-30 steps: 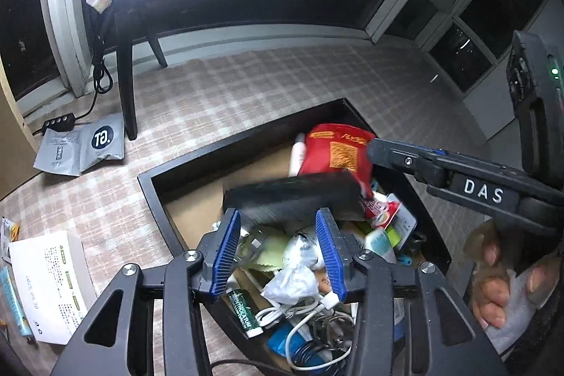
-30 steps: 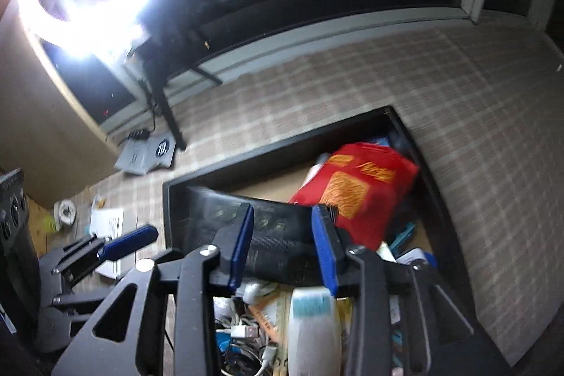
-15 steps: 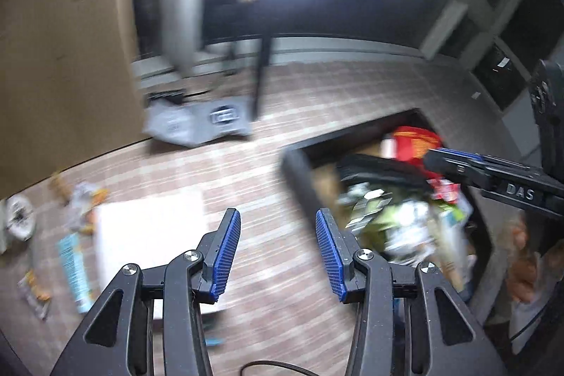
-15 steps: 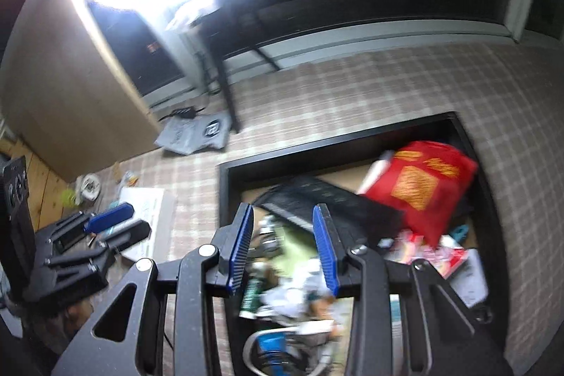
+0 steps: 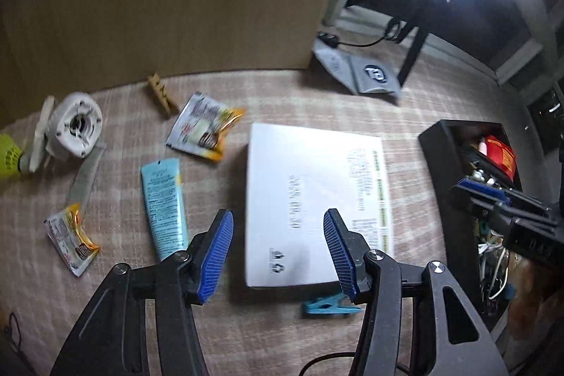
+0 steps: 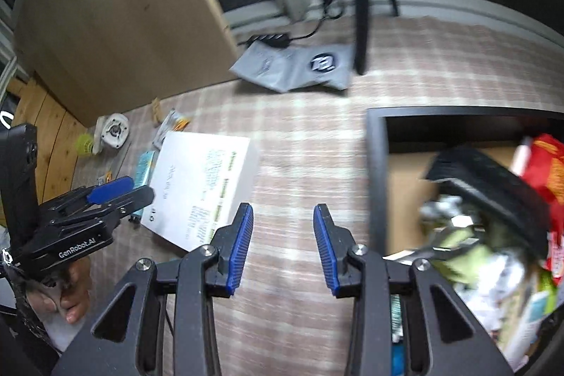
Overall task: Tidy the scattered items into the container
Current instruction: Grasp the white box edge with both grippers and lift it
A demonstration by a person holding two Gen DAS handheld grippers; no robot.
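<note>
checkered floor [image 5: 299, 101] holds a white booklet [image 5: 317, 199] beneath the released left gripper [image 5: 278, 252]; right gripper [image 6: 282, 245], released too, hangs beside the box [image 6: 375, 164].

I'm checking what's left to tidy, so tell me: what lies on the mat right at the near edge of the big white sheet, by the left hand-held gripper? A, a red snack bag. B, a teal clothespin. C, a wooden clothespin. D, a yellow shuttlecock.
B: a teal clothespin lies on the checked mat at the near edge of the white sheet, just below the open left hand-held gripper.
</note>
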